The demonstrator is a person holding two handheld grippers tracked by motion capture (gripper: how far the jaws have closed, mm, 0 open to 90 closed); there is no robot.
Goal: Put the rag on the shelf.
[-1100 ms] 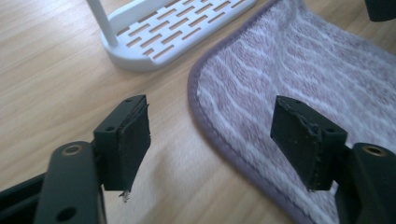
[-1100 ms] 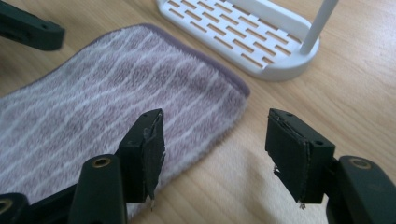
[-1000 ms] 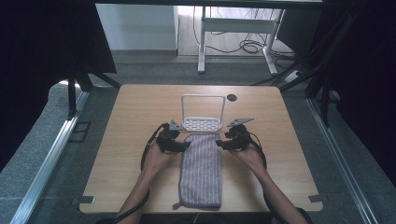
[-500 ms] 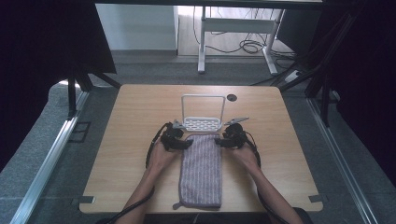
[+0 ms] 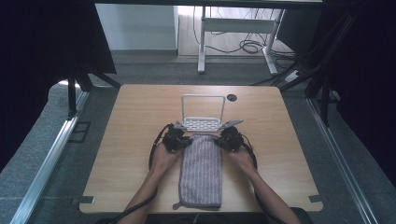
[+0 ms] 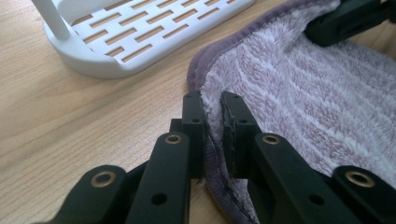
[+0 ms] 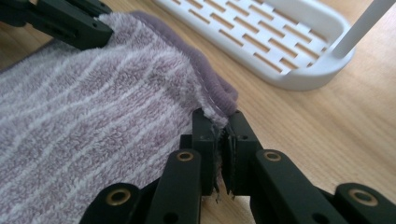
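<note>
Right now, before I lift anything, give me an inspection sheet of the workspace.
Surface: light wooden table, flat.
Job's things: folded purple striped towel lying flat; white slotted plastic rack beyond its far end.
Clutter: nothing seen.
Grippers: left gripper shut on the towel's far left edge; right gripper shut on its far right corner.
Cables: black cable loops by the left hand.
Surroundings: grey floor, desk frame, floor cables.

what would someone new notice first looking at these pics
Most striking is the striped purple towel, lying lengthwise on the middle of the wooden table. At its far corners the left gripper and the right gripper each have their jaws pinched on the towel's edge. Just beyond stands a white slotted rack with an upright frame.
</note>
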